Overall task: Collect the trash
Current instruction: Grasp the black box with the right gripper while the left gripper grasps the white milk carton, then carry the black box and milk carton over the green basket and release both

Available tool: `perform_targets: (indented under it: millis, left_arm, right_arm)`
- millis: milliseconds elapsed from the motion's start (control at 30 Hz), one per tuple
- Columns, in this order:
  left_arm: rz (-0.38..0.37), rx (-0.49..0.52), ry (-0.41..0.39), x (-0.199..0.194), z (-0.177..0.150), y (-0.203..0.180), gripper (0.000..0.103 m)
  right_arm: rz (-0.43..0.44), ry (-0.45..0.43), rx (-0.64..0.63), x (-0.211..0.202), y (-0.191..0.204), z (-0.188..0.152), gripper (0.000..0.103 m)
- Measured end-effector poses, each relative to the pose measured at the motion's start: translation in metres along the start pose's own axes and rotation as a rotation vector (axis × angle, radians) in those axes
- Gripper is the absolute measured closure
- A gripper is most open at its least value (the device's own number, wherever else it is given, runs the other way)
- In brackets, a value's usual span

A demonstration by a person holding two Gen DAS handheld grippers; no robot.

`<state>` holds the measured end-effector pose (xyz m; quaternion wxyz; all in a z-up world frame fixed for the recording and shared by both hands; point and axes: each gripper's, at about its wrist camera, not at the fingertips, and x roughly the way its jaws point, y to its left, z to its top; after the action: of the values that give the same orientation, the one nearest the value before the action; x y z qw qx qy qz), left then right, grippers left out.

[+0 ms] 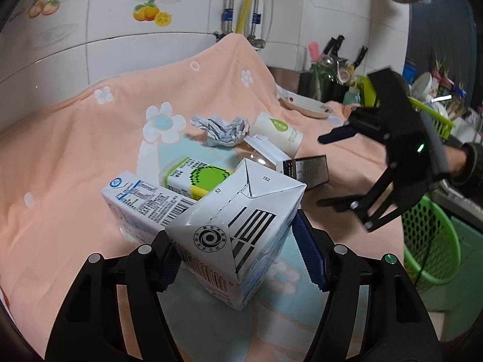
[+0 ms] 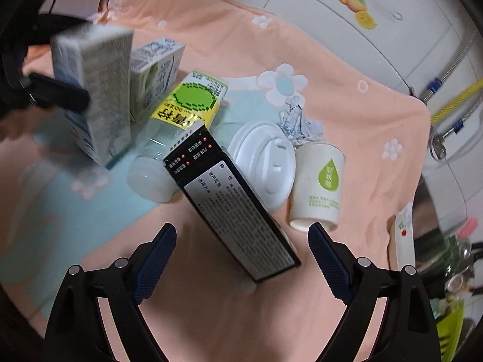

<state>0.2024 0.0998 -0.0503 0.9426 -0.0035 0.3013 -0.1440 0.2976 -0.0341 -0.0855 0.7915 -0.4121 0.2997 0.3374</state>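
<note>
Trash lies on a peach flowered cloth (image 1: 75, 157). My left gripper (image 1: 235, 256) has its blue pads either side of a white milk carton (image 1: 241, 229), touching it and holding it tilted; the carton also shows blurred in the right wrist view (image 2: 93, 90). A second carton (image 1: 142, 202), a green-labelled bottle (image 1: 196, 178), crumpled paper (image 1: 223, 129), a paper cup (image 1: 277, 132) and a white lid (image 2: 265, 163) lie beyond. My right gripper (image 2: 241, 259) is open, its fingers either side of a black box (image 2: 235, 208), apart from it.
A green mesh basket (image 1: 431, 241) stands off the cloth at the right. A plate (image 1: 308, 105), a knife block and a yellow-green dish rack (image 1: 434, 114) sit behind. Tiled wall and hoses are at the back.
</note>
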Motion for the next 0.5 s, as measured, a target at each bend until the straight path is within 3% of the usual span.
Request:
perform_targets:
  millis: [200, 267, 333, 500]
  left_arm:
    - [-0.001, -0.03, -0.02, -0.008, 0.002, 0.006, 0.037]
    - [0.002, -0.031, -0.021, -0.008, 0.003, 0.006, 0.037]
    - [0.005, -0.03, -0.018, -0.009, 0.002, 0.006, 0.037]
    - [0.005, -0.036, -0.026, -0.012, 0.001, 0.005, 0.037]
  right_arm:
    - [-0.02, 0.012, -0.042, 0.017, 0.002, 0.005, 0.022]
    - [-0.021, 0.017, -0.051, 0.021, 0.003, 0.005, 0.027]
    - [-0.02, 0.028, -0.062, 0.026, 0.004, 0.005, 0.038]
    - [-0.038, 0.024, -0.057, 0.022, 0.004, 0.001, 0.047]
